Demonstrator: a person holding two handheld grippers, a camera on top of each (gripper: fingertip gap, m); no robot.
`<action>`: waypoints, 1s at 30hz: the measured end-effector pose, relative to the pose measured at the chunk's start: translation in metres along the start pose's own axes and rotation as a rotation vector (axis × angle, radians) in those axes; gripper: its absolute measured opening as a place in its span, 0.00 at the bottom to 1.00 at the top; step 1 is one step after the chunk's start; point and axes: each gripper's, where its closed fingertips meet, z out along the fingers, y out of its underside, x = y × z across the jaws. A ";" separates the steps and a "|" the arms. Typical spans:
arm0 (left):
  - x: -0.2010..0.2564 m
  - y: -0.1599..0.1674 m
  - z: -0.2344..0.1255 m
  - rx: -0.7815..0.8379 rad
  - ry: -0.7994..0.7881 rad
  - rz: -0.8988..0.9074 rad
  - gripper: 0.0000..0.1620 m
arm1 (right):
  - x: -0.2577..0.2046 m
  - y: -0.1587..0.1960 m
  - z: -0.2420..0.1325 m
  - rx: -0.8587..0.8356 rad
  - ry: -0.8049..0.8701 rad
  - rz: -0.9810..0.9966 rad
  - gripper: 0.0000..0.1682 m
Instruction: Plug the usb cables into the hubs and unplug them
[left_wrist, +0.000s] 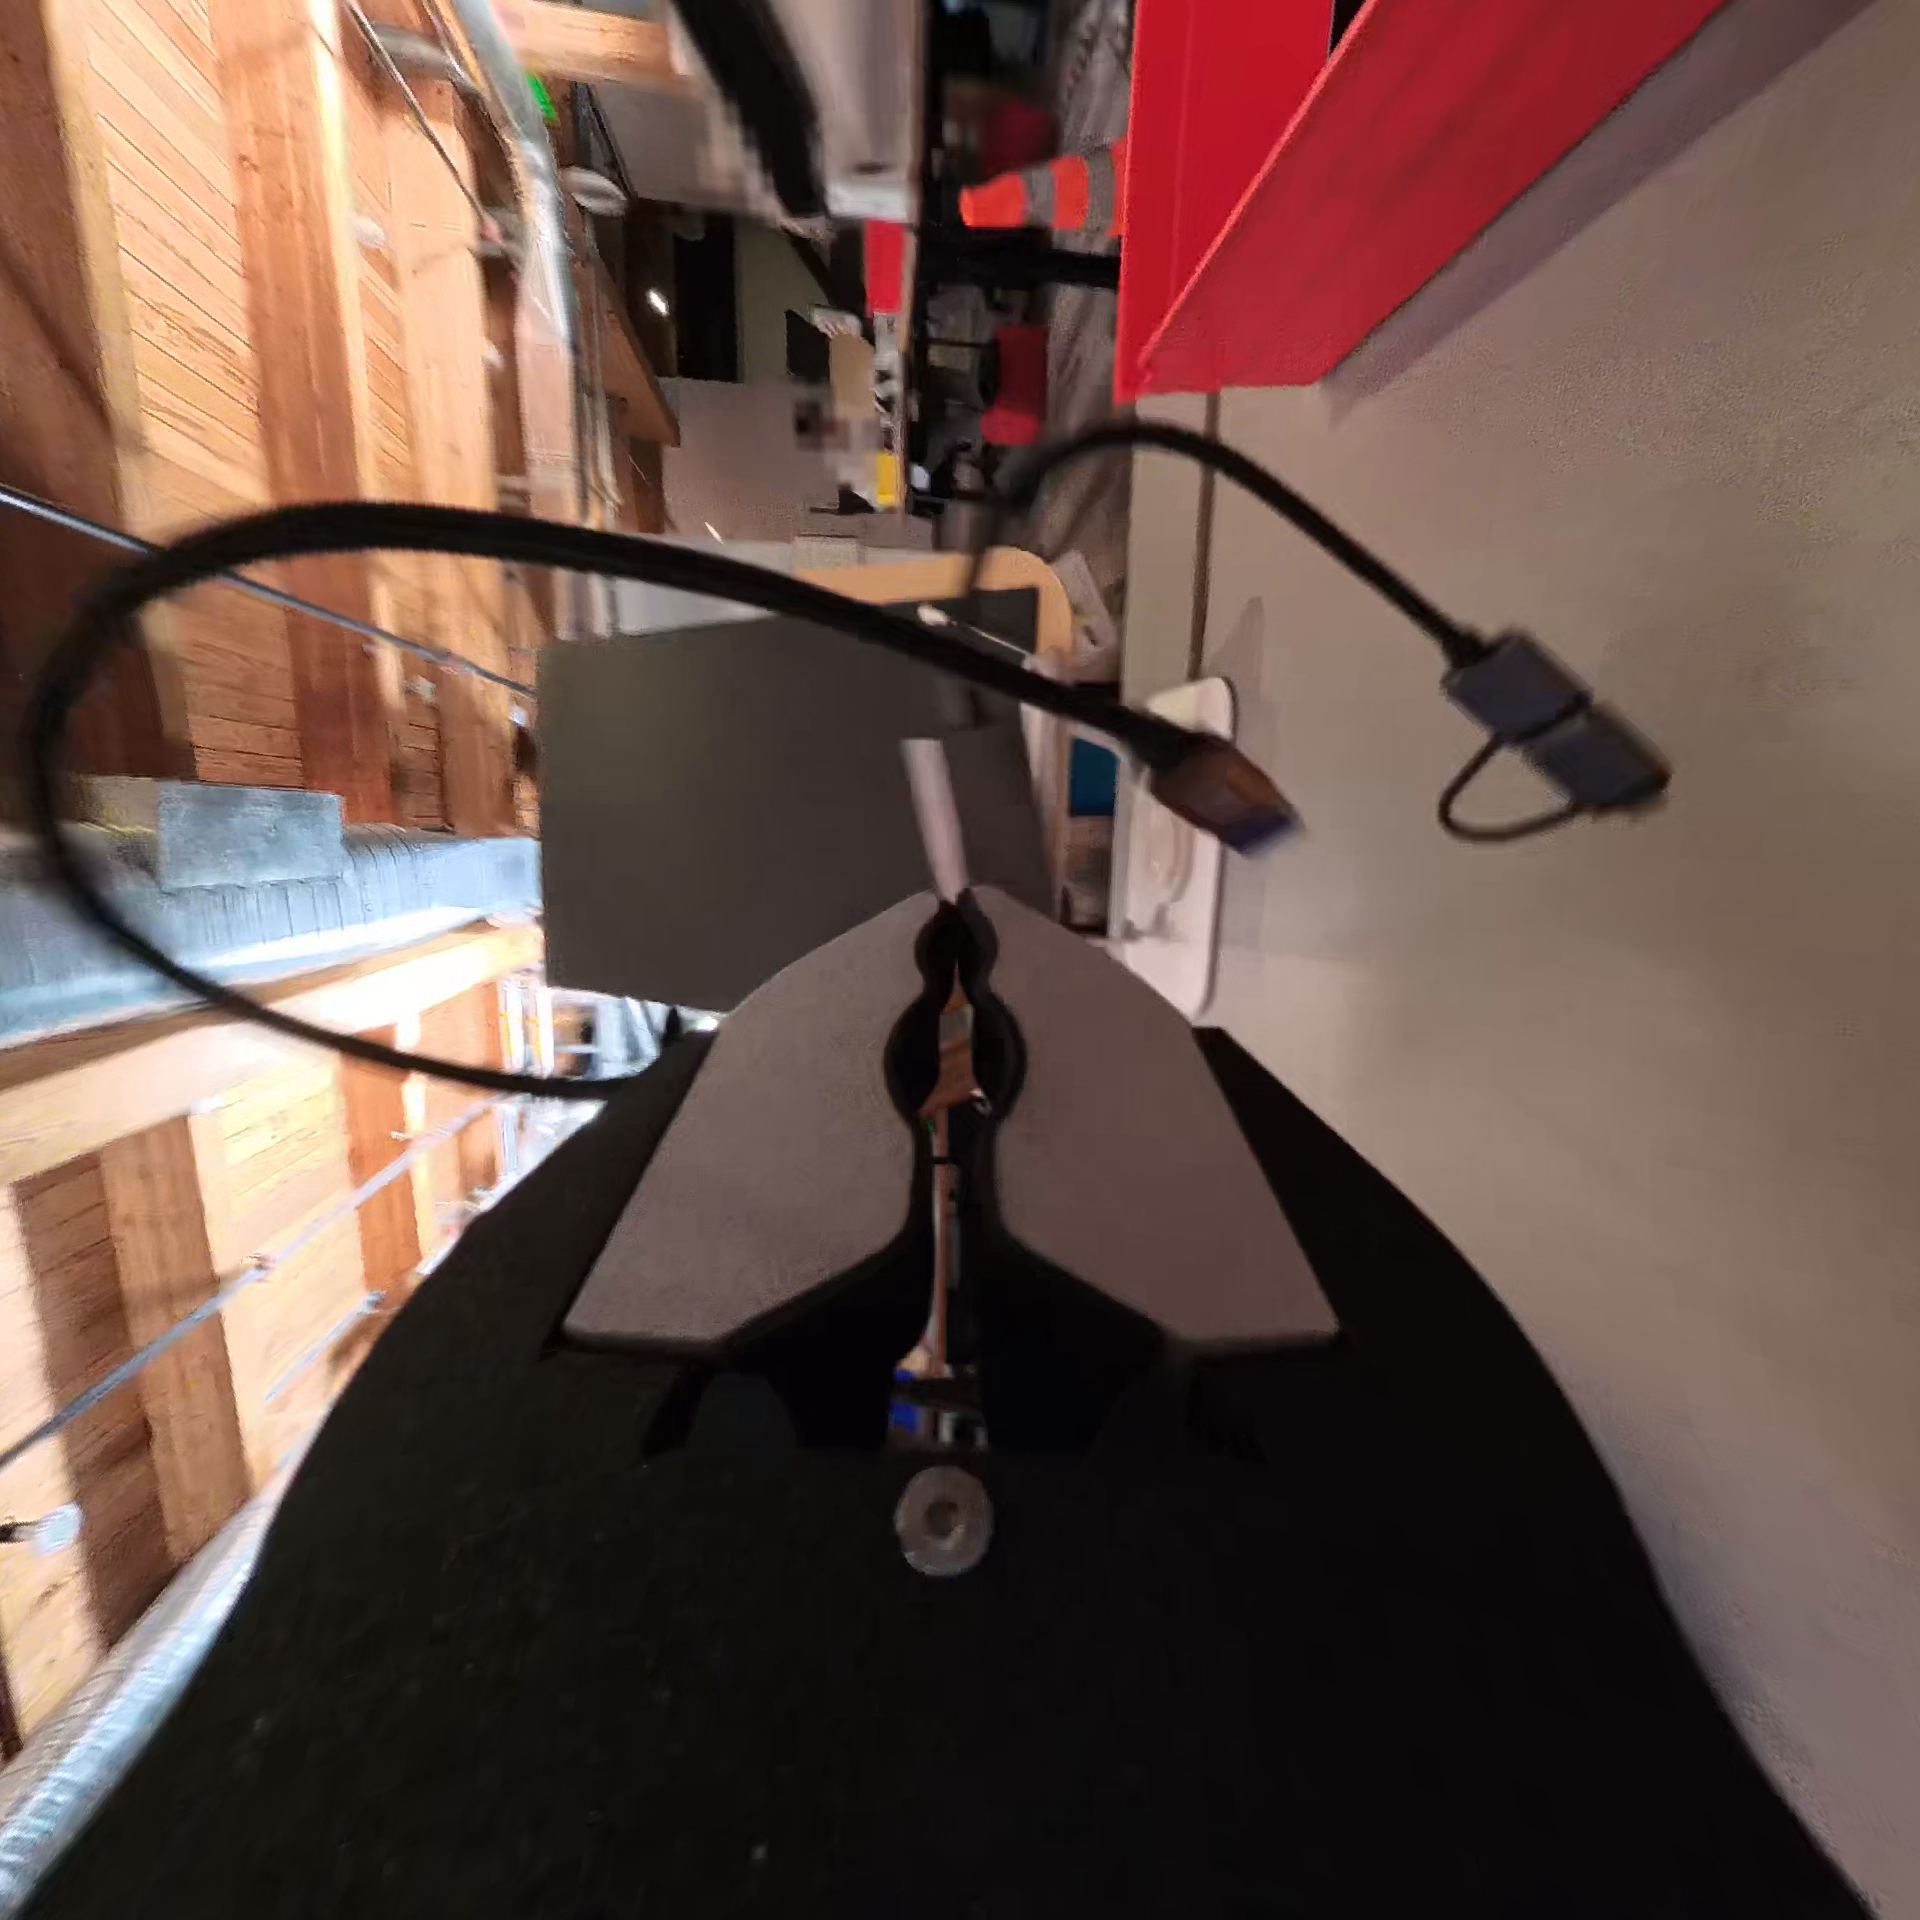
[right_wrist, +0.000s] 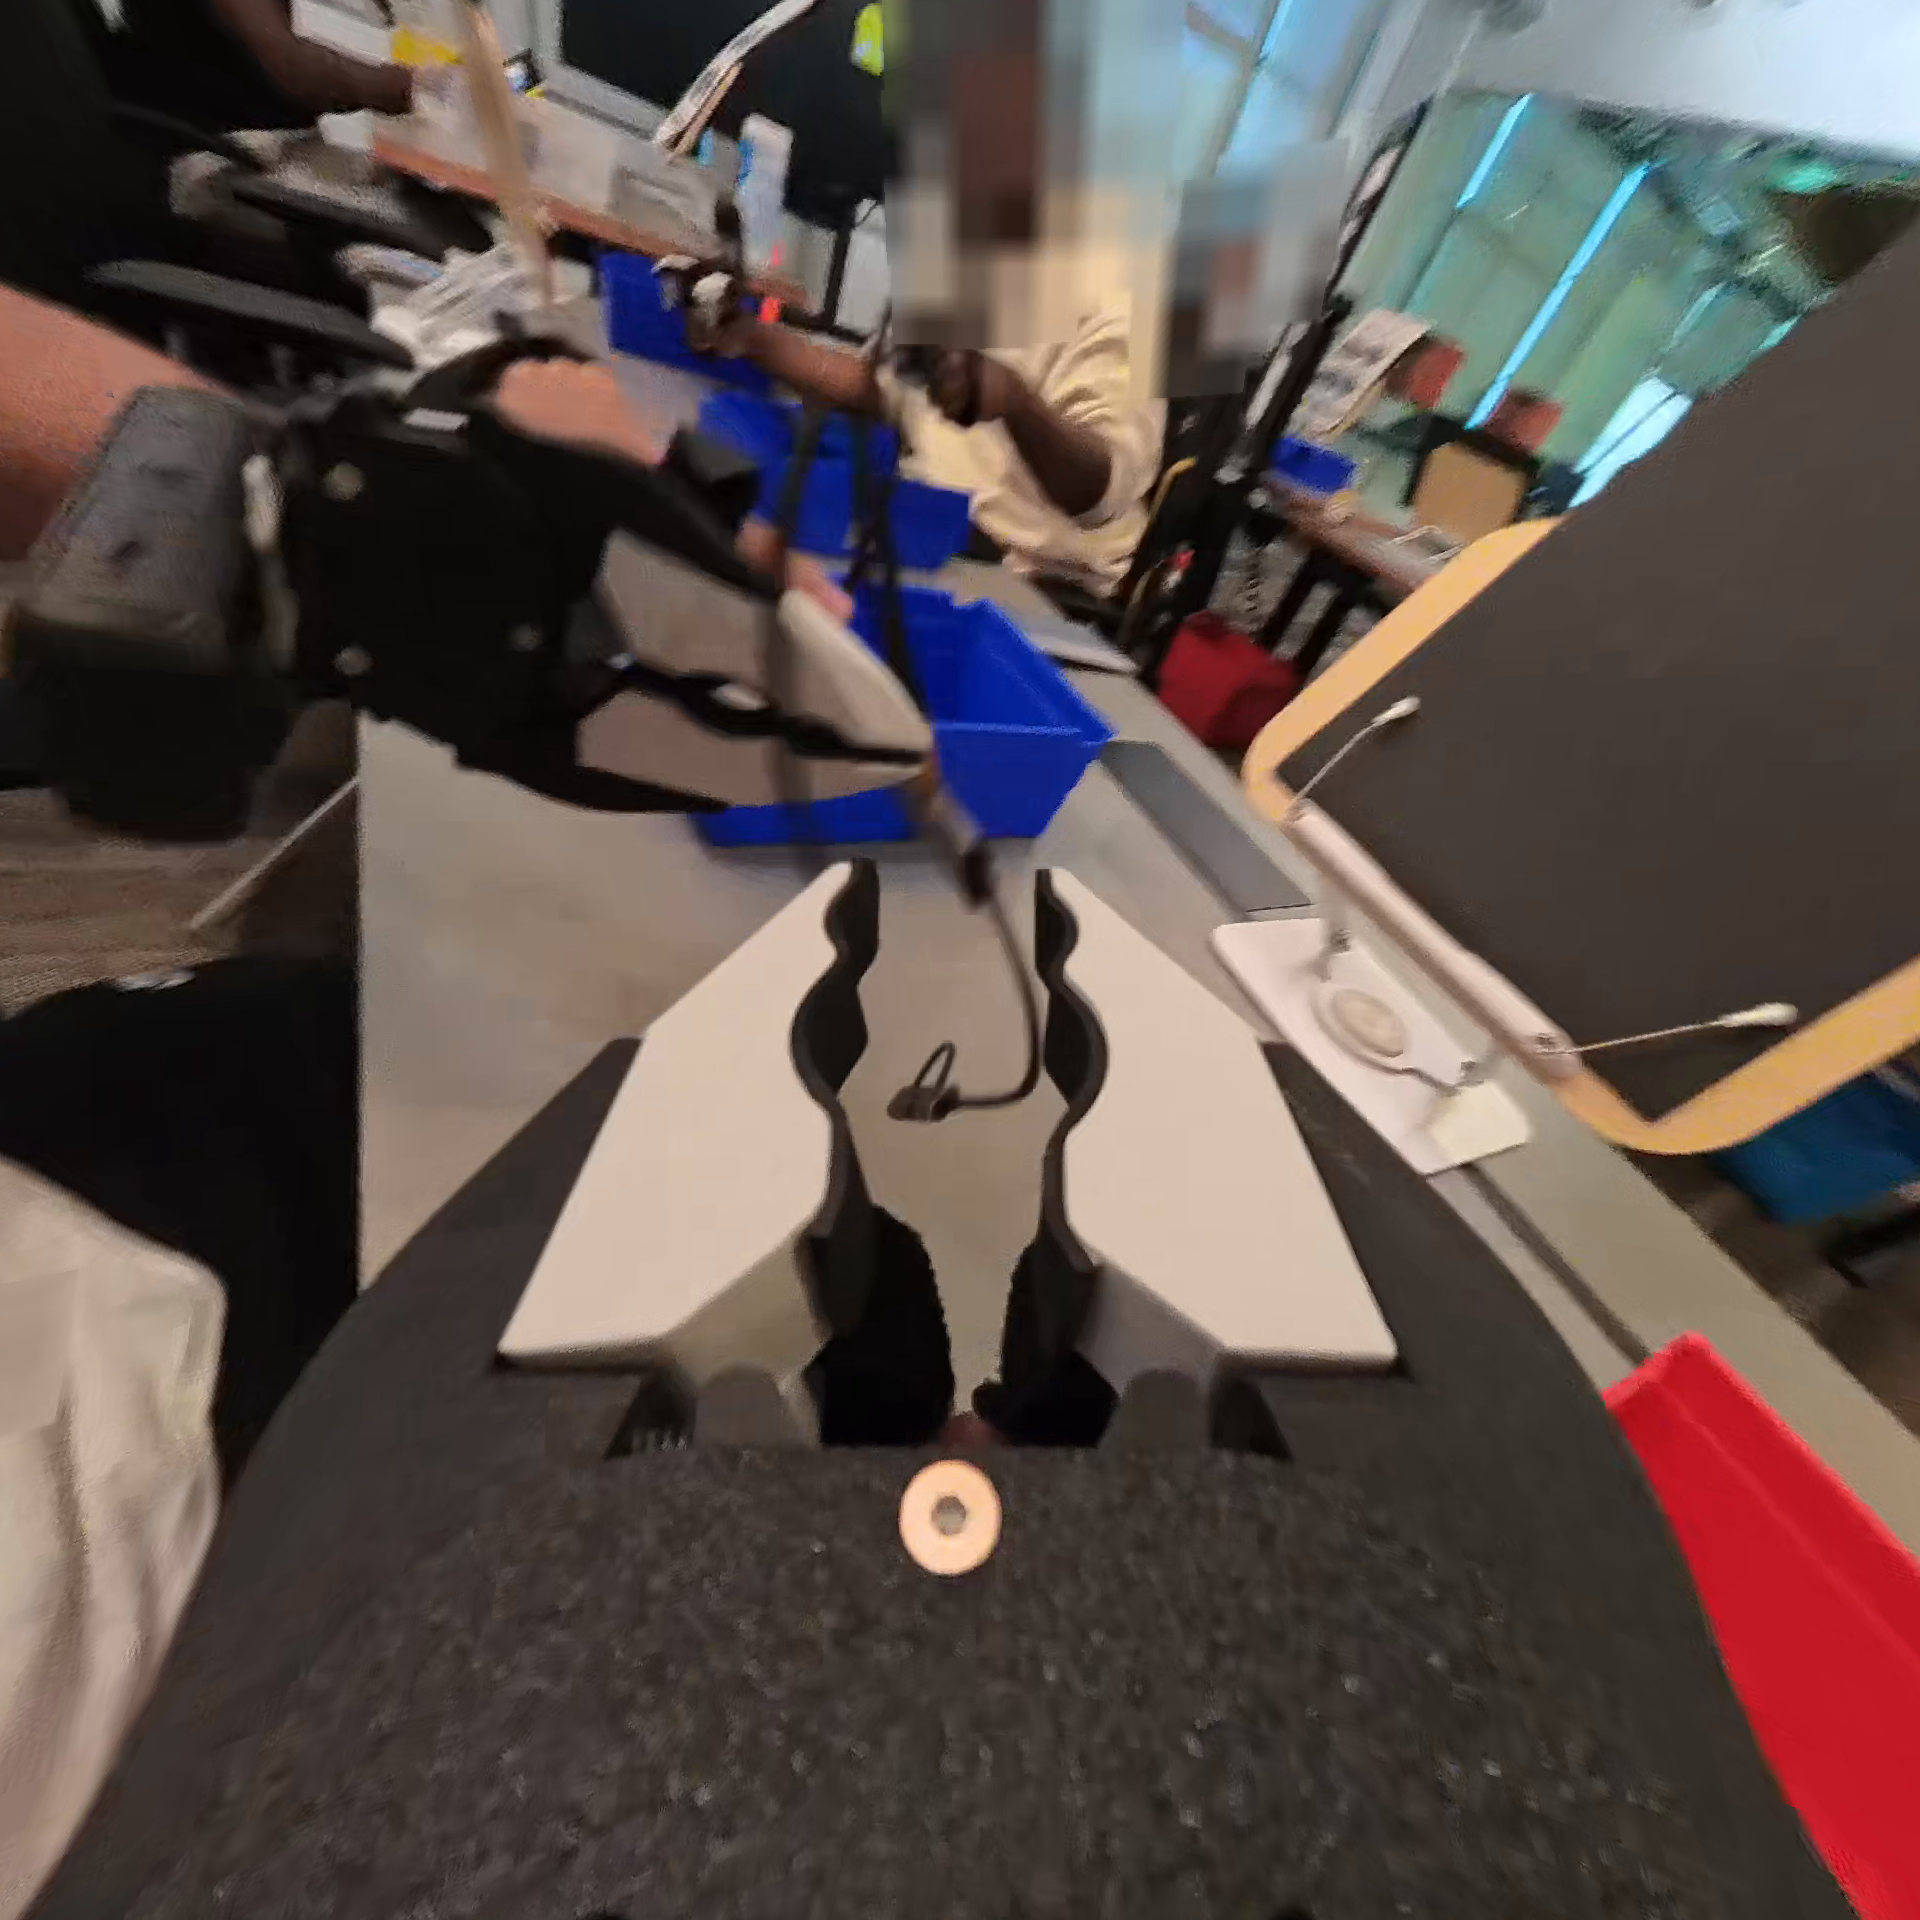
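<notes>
Cable (left_wrist: 582, 556), black and braided, hangs in the air from the left hand-held gripper (left_wrist: 954, 902), whose jaws are pressed together, seemingly pinching it. One plug (left_wrist: 1226, 795) dangles above the grey table (left_wrist: 1558, 1039); the adapter end (right_wrist: 920, 1099) droops lower, close over the table's middle. The right hand-held gripper (right_wrist: 956, 883) sits nearer that end, jaws spread and holding nothing, the cable running lengthwise between them. A red bin (right_wrist: 1787, 1558) sits at the table's right edge.

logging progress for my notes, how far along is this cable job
Done: the left gripper is shut on the black cable, which is up off the grey table. In hand: its blue-tipped plug and adapter end dangle, plugged into nothing. Left: the right gripper is open and empty.
</notes>
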 end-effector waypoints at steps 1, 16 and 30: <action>0.000 -0.003 -0.002 0.015 -0.020 0.027 0.00 | 0.006 -0.004 0.000 0.028 0.020 0.001 0.18; 0.159 0.047 -0.048 -0.062 0.658 -0.617 0.12 | -0.013 0.129 0.051 -0.266 -0.062 0.163 0.23; 0.178 0.063 -0.035 0.035 0.796 -0.915 0.23 | -0.069 0.219 0.103 -0.562 -0.337 0.183 0.20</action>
